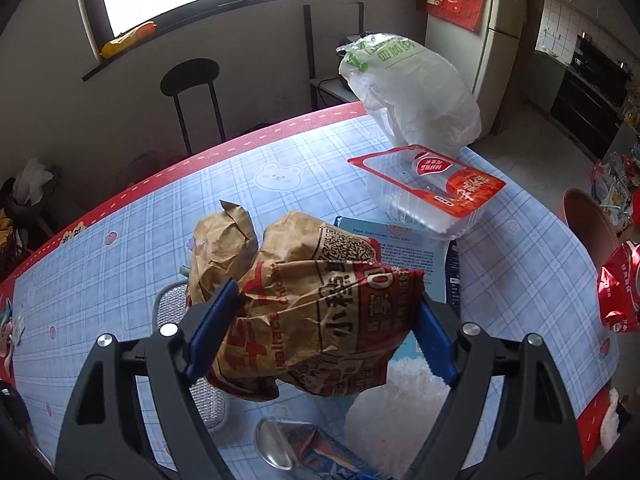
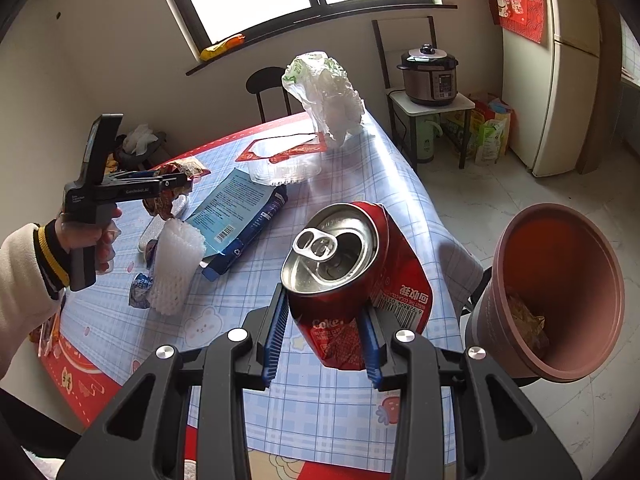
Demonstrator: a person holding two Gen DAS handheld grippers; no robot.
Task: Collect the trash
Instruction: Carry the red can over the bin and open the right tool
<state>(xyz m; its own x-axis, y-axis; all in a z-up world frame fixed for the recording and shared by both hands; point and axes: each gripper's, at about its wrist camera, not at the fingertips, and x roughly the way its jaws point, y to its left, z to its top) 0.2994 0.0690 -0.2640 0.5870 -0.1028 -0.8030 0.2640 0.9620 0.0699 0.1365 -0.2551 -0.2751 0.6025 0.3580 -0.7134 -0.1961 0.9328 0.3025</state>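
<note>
My left gripper (image 1: 316, 328) is shut on a crumpled brown paper bag (image 1: 304, 300) with red print and holds it above the table; it also shows in the right wrist view (image 2: 176, 186). My right gripper (image 2: 324, 344) is shut on a crushed red cola can (image 2: 348, 276), held above the table's right edge. The can also shows at the right edge of the left wrist view (image 1: 620, 288). A pink trash bin (image 2: 560, 292) stands off the table's right side, with some trash inside.
On the blue checked table (image 2: 352, 400) lie a clear plastic tray with a red label (image 1: 432, 192), a white plastic bag (image 1: 412, 88), a blue packet (image 2: 236, 216), white foam netting (image 2: 176, 268) and a small wrapper (image 2: 140, 288). A black chair (image 1: 192, 80) stands behind.
</note>
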